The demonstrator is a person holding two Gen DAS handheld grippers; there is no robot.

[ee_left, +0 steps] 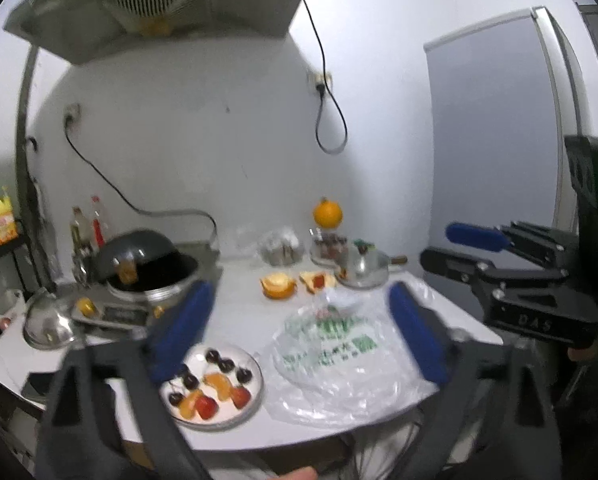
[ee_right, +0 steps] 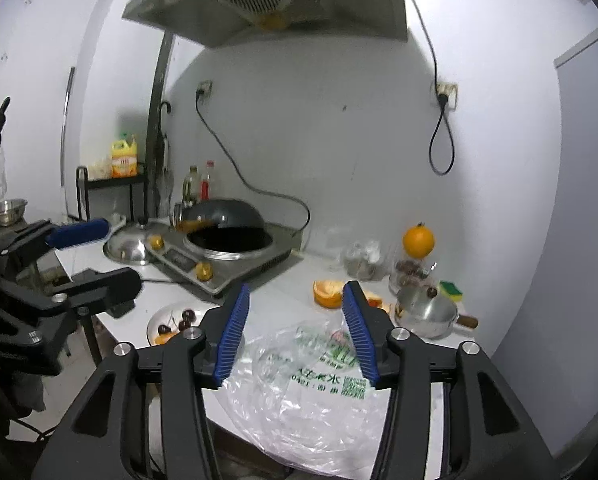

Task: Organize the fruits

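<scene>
A white plate (ee_left: pixel 235 354) at the table's front edge holds dark cherries (ee_left: pixel 223 364), orange segments (ee_left: pixel 219 384) and red fruit pieces (ee_left: pixel 205 407). My left gripper (ee_left: pixel 299 300) hangs above the table, open wide, with nothing between its blue pads; the plate lies under its left finger. My right gripper (ee_right: pixel 295 292) stands open and empty over a crumpled plastic bag (ee_right: pixel 299 380). Peeled orange pieces (ee_right: pixel 329 292) lie behind the bag. A whole orange (ee_right: pixel 418 241) sits on top of a glass jar at the back. Each gripper shows at the edge of the other's view.
A wok (ee_left: pixel 147 264) tilts on an induction cooker at the left, with a steel lid (ee_left: pixel 49 322) beside it. A small steel pot (ee_right: pixel 427 312) with a wooden handle and a sponge stand at the right. Bottles, cables and a range hood line the wall.
</scene>
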